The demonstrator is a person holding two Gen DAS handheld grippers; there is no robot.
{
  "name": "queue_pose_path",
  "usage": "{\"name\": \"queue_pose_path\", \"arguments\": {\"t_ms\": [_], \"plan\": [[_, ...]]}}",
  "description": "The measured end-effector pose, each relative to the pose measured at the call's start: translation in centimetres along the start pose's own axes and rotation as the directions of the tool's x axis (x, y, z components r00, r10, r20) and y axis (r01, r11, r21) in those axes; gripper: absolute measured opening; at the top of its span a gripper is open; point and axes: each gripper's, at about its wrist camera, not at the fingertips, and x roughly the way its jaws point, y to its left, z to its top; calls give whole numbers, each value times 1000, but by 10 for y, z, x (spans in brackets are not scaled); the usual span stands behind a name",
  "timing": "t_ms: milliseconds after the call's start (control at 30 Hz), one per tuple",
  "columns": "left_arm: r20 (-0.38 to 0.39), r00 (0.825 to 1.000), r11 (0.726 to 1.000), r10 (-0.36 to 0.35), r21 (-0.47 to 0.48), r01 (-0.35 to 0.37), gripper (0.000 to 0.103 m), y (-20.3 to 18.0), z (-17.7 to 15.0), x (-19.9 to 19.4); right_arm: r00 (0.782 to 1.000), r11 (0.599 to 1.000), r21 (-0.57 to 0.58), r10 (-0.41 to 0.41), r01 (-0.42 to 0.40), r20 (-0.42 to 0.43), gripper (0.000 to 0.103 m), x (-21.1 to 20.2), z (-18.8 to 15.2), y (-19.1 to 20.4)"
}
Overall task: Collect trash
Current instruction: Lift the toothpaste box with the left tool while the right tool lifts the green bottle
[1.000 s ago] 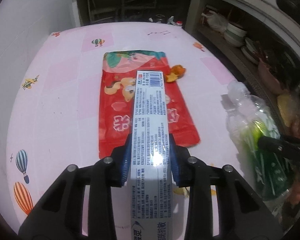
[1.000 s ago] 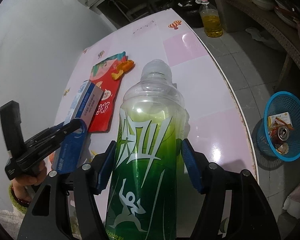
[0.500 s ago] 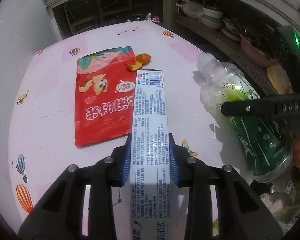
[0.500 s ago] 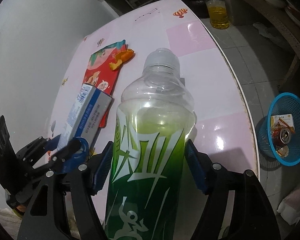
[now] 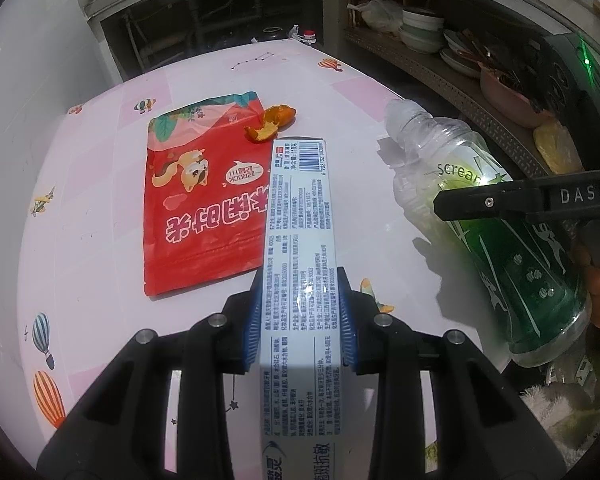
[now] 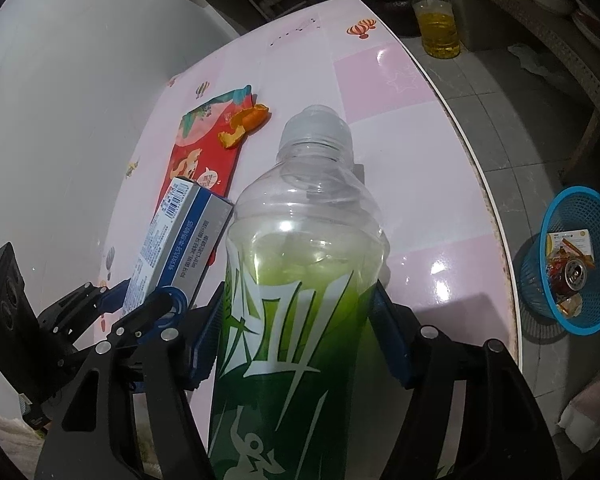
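Since the earlier frames, the left tool [image 5: 300,316] has swung across the bench [image 5: 100,200] toward the right tool [image 6: 300,332], so the red snack pouch [image 5: 204,204] now lies off to its left and the bottle looms close on its right. The left tool is clamped on a long toothpaste box [image 5: 300,264], its blue pads pressed against the two long sides about midway along; the right tool, whose jaws have just been closing a little, is gripping the green drink bottle [image 6: 296,288] around its labelled belly. Both are held above the bench, while the pouch and a curl of orange peel [image 5: 272,122] lie flat on it, uncollected. The blue basket [image 6: 572,260] sits on the floor beyond the bench edge, already holding a can and scraps. I'd judge the main risk to be a collision: the box end and the bottle shoulder are close, and a nudge could twist the box in its narrow grip. The smooth, rounded bottle could also slip if the jaws ease. The near end of the box and the bottle's base are cut off from the wrist views. Whether the bottle holds liquid or is only tinted is hard to tell, and the basket's contents are partly obscured.
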Motion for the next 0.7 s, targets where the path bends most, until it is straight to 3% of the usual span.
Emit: {"name": "queue_pose_path", "arguments": {"t_ms": [700], "plan": [[37,999,1000,21,5,-21,31,-1,3,-11,1000,1000,3,22,-22,15,65,-10,-6,1]]}}
